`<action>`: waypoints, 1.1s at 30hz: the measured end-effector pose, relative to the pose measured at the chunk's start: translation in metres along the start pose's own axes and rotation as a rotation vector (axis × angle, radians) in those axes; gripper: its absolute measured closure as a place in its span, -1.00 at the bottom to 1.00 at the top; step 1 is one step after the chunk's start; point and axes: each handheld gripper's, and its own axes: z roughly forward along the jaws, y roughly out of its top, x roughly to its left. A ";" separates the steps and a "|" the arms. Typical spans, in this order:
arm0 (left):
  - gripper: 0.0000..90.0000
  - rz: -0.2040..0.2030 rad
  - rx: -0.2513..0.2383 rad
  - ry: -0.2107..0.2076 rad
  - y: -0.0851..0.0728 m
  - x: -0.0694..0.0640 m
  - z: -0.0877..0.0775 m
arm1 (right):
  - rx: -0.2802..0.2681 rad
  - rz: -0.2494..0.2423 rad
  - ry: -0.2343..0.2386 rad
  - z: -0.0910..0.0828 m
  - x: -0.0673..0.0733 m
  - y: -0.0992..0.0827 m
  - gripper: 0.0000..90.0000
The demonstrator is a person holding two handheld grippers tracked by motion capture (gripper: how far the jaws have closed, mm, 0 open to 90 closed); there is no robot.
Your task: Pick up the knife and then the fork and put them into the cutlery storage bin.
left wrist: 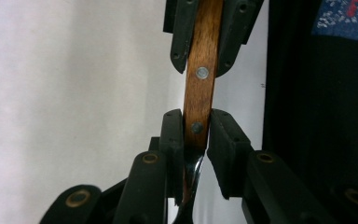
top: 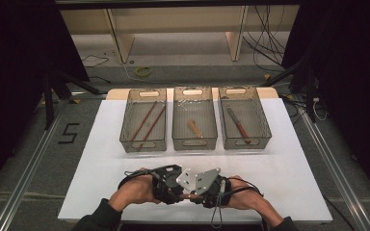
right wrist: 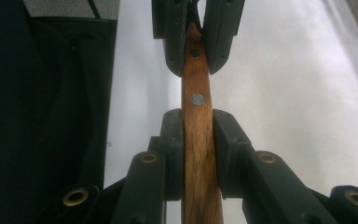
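— Handle (left wrist: 200, 88): brown wood, two metal rivets, bright metal at one end. Where?

— Between my grippers, above the white table (top: 101, 168). My left gripper (left wrist: 196, 128) clamps its metal end; my right gripper (right wrist: 198, 135) clamps its other end, facing the left.

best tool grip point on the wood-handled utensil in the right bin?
Grip the wooden handle, the end nearer the person, coming straight down from above. The utensil lies flat along the right bin, with the bin's walls blocking a side approach; set the jaws across the handle's narrow width.
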 end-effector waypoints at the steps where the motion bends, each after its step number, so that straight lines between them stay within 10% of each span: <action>1: 0.65 -0.004 -0.007 0.004 0.000 0.000 -0.001 | -0.009 0.000 0.000 0.000 -0.001 0.000 0.69; 14: -0.03 -0.136 -0.142 0.111 -0.009 0.012 -0.020 | -0.020 0.068 -0.032 -0.005 -0.005 -0.002 0.69; 33: -0.47 -0.334 -0.406 0.213 -0.042 0.022 -0.043 | -0.073 0.223 -0.165 -0.024 -0.029 -0.017 0.69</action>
